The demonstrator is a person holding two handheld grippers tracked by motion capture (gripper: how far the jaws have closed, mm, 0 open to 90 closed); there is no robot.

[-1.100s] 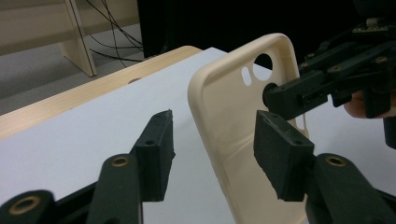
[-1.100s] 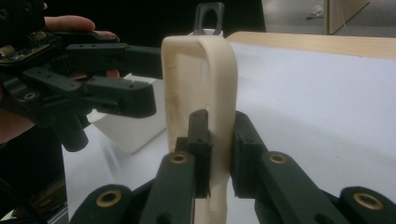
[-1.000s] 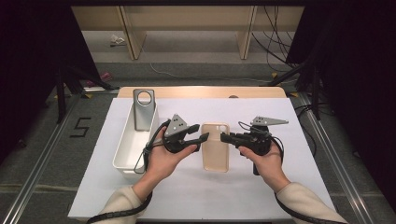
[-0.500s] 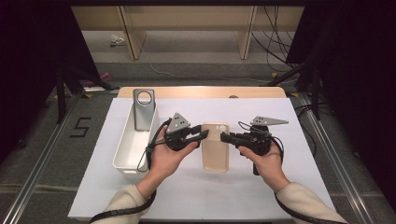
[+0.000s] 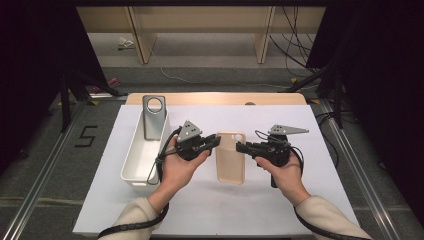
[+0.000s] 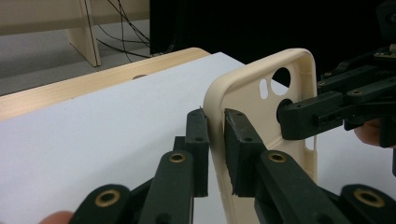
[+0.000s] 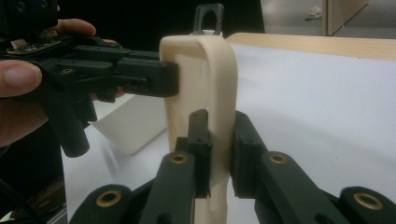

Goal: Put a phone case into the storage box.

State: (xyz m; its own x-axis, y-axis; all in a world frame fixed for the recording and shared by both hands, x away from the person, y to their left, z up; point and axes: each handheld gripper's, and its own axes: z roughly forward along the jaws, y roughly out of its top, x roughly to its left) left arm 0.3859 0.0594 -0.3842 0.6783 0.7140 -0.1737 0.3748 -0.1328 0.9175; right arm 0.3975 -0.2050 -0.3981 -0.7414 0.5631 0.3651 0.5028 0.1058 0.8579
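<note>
white table (image 5: 150, 210), grey floor around; white bin (image 5: 137, 160) at 9 o'clock holds grey case (image 5: 154, 120); left tongs (image 5: 216, 141), just closing, and right tongs (image 5: 241, 147) pinch beige case (image 5: 230, 162).

Matt cream plastic phone case (image 5: 231, 157) (smooth)

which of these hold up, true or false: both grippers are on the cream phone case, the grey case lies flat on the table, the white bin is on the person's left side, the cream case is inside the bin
1. Both grippers are on the cream phone case. True: the left gripper has just been closing onto its left edge, and the right gripper clamps its right edge.
2. The grey case lies flat on the table. False: it stands leaning in the far end of the white bin.
3. The white bin is on the person's left side. True.
4. The cream case is inside the bin. False: it is over the white table top, beside the bin.
</note>
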